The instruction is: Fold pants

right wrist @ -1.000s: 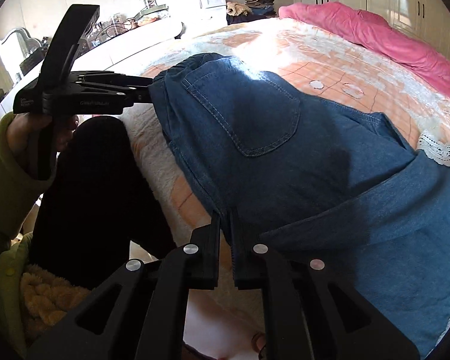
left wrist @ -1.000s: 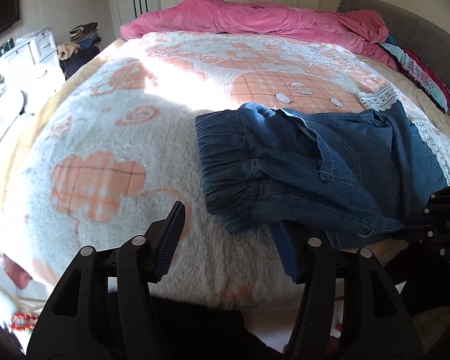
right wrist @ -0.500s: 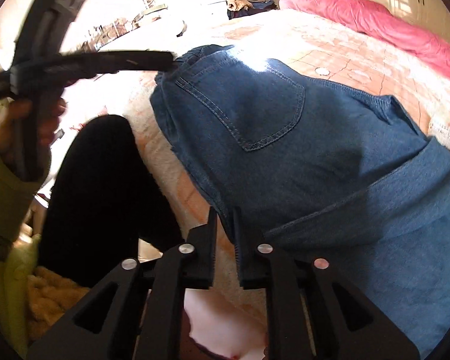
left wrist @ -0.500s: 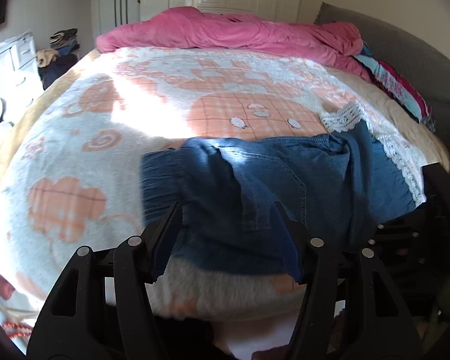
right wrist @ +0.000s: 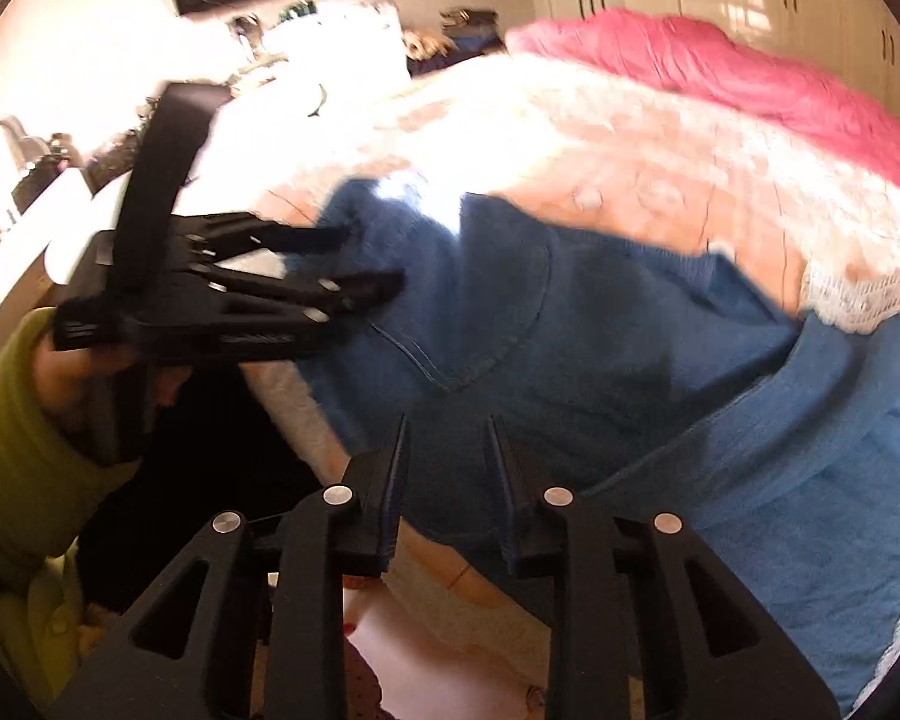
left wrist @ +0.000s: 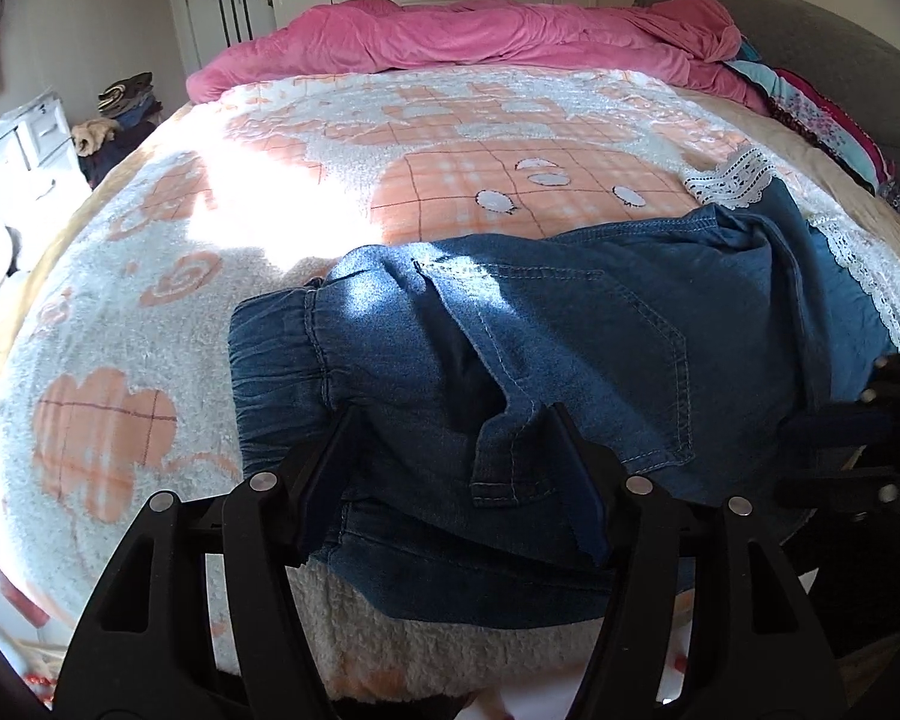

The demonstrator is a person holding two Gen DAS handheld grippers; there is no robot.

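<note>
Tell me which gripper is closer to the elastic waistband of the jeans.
Left. The left gripper hangs open just over the waistband end of the jeans; the right gripper, jaws opening, is further along toward the legs.

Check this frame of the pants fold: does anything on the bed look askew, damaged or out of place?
Nothing looks damaged. The blue denim pants lie rumpled at the near edge of the fluffy white-and-orange blanket, with a loose flap turned over near the elastic waistband and the lower hem hanging past the bed edge.
</note>
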